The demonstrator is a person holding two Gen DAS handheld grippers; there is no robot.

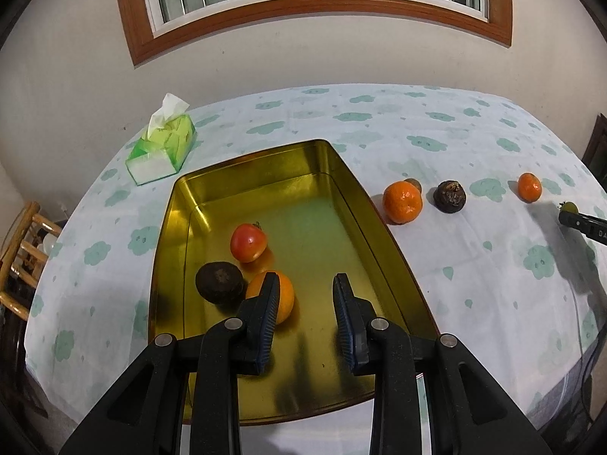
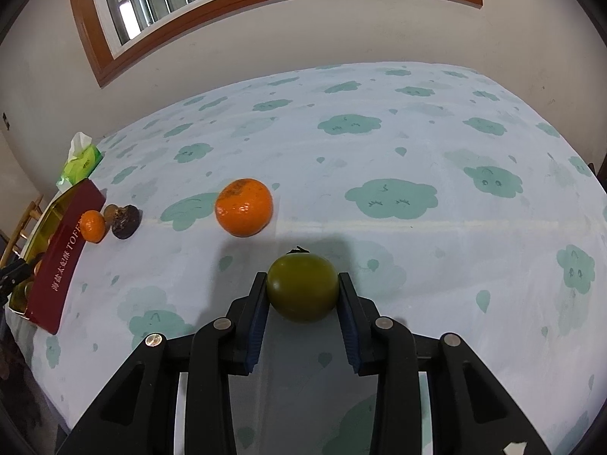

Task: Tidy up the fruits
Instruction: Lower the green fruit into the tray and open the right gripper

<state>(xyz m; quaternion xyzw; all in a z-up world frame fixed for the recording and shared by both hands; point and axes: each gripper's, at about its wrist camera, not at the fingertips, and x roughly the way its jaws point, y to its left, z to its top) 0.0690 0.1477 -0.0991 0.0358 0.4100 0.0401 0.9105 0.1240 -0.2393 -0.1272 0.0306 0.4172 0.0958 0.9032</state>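
right gripper jaws clamped on green tomato at tabletop level | left gripper jaws near-closed, empty, over gold tin | risk: smooth round tomato squirts out when lifted, rolls off edge

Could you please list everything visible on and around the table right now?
gold metal tin tray: one, table's left, holding a red tomato, a dark brown fruit and an orange
loose oranges: two, and, on the cloth
dark wrinkled fruit: one, beside the smaller orange
green tissue pack: one, far left
cloud-print tablecloth: one
left gripper: empty, over the tray
right gripper: jaws shut on a green tomato
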